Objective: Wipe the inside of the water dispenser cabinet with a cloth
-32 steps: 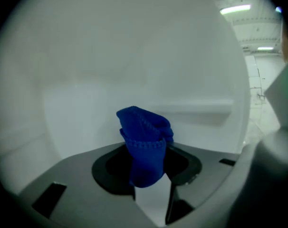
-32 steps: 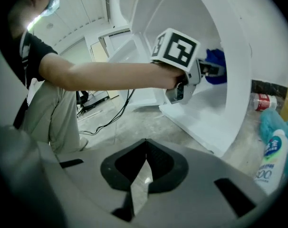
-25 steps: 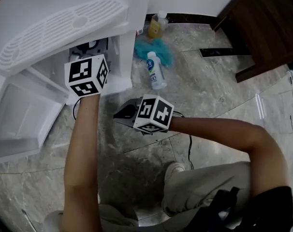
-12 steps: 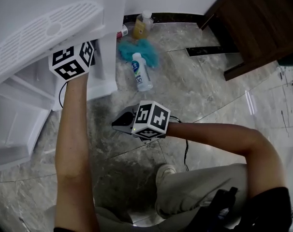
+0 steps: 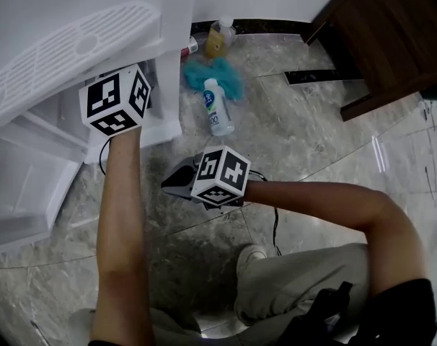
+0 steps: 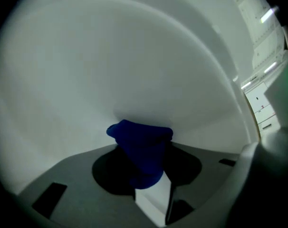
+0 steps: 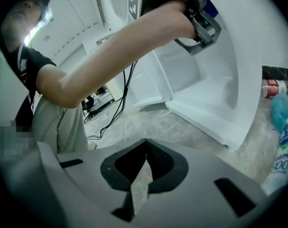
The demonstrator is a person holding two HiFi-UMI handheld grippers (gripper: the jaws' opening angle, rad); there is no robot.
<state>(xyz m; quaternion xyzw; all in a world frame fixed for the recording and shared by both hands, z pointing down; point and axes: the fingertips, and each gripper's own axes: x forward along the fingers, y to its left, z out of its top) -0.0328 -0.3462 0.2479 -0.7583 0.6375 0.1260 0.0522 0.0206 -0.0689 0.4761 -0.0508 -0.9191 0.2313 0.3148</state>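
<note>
The big white water dispenser cabinet (image 5: 169, 63) stands on the stone floor (image 5: 312, 143) with its door (image 5: 27, 186) swung open, so the inside can be reached. That part of the job is done. The wiping looks to be under way, somewhere in the middle, but I can't tell how much of the inside has been wiped, because the white inner wall (image 6: 110, 56) shows no dirt and no wet marks. The person's left arm (image 5: 121, 215) reaches into the cabinet. The left gripper (image 6: 151, 184) points at that wall, and its tongs are pinching a dark blue cloth (image 6: 141, 144). The cloth is bunched up and sticks out in front of the tongs. Its front end seems to be right up against the wall, but I can't be sure it touches. The right gripper (image 7: 145, 163) hangs low in front of the cabinet, above the floor, with its tongs pressed together and nothing in them, so it has no part in the wiping. I think the other walls and the bottom of the cabinet may yet need a wipe. On the floor beside the cabinet lie a fluffy teal thing (image 5: 217, 74), a white bottle (image 5: 215, 108), a yellow bottle (image 5: 218, 38) and a small red can (image 5: 190, 47).
</note>
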